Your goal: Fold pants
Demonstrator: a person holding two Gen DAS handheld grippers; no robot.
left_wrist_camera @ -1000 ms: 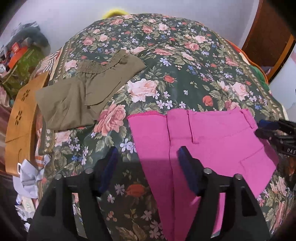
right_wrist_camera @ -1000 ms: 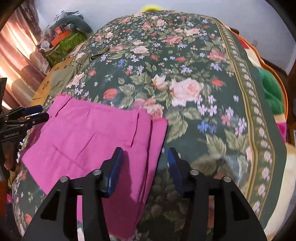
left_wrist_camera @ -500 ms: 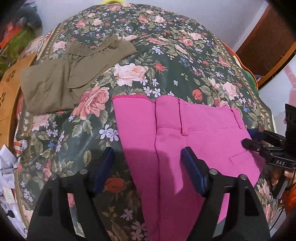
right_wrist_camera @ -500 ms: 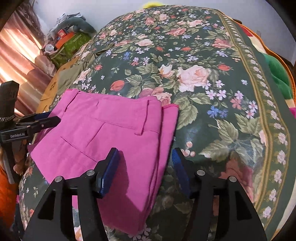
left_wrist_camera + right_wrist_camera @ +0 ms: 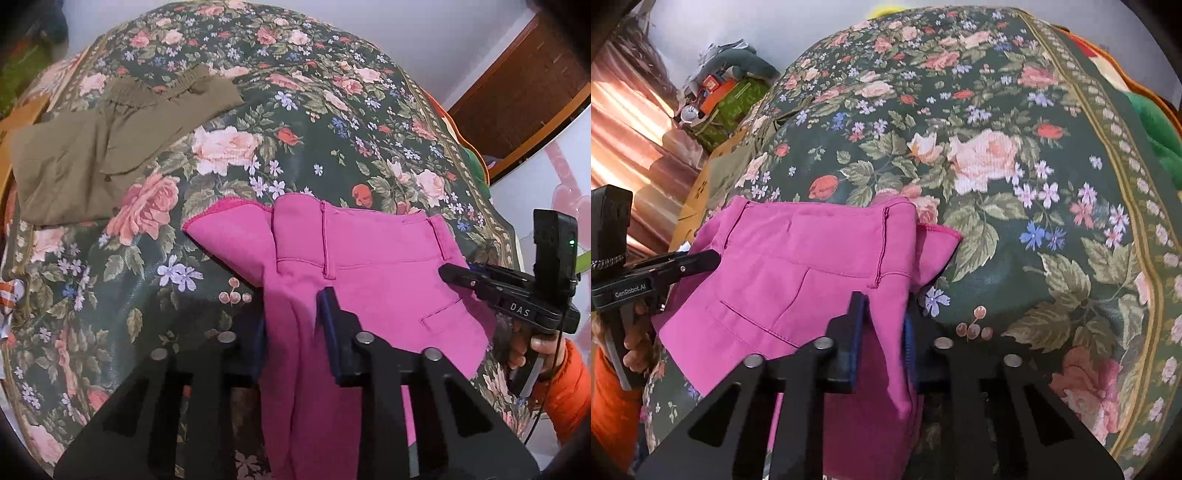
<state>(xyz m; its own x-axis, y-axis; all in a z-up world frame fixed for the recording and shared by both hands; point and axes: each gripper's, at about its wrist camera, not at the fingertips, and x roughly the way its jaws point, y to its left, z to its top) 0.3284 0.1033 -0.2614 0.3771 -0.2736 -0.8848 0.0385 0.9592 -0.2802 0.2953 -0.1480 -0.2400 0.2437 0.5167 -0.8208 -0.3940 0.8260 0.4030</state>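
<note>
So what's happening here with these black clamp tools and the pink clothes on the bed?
A person holds a two-finger tool in each hand and is folding bright pink pants on a dark floral bedspread. The left gripper and the right gripper are each pinched shut on the pink cloth, which bunches up between the fingers. The waistband end lies flat on the bed. An olive-green garment sits folded farther back, untouched.

Soft, even indoor light; warm glow through the curtain (image 5: 635,147) at the right wrist view's left edge; strong fisheye bending and dark vignette at the corners; slight motion blur on the pink pants (image 5: 798,280); faint shadows beneath the cloth.
</note>
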